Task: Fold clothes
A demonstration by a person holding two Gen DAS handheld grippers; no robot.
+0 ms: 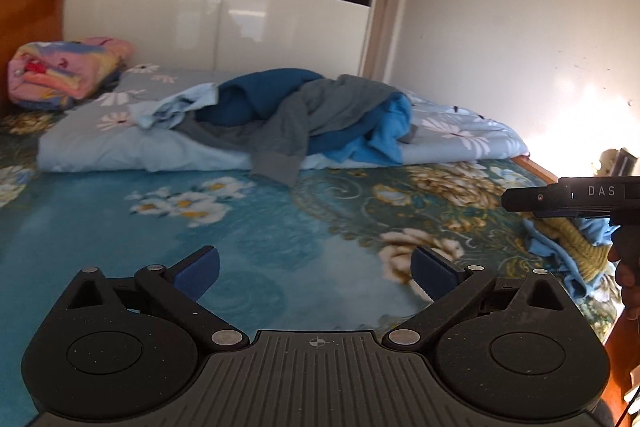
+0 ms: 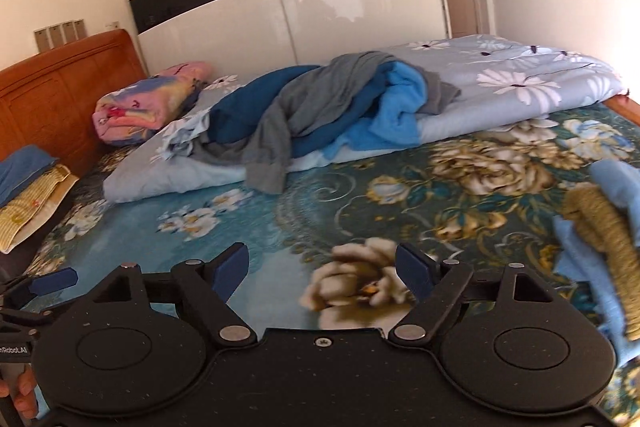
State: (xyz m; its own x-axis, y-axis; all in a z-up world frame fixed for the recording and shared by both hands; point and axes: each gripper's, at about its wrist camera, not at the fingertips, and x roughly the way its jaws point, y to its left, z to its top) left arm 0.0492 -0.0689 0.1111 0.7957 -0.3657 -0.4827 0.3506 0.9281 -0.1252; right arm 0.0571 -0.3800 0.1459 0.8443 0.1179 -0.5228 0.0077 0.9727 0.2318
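A heap of clothes lies on a folded pale floral quilt (image 1: 92, 143) at the far side of the bed: a grey sweatshirt (image 1: 320, 115) (image 2: 312, 95) draped over a dark blue garment (image 1: 256, 99) (image 2: 248, 111) and a light blue one (image 1: 384, 131) (image 2: 396, 99). A second small pile, a mustard knit (image 2: 608, 239) on light blue cloth (image 2: 580, 267), lies at the bed's right edge, also in the left wrist view (image 1: 576, 239). My left gripper (image 1: 316, 275) is open and empty above the bedspread. My right gripper (image 2: 322, 271) is open and empty too.
The floral teal bedspread (image 1: 120, 227) (image 2: 320, 203) covers the bed. A pink rolled blanket (image 1: 64, 71) (image 2: 152, 103) sits by the wooden headboard (image 2: 60, 87). Folded blue and yellow items (image 2: 28, 187) lie at the left. A white wardrobe (image 1: 224, 27) stands behind.
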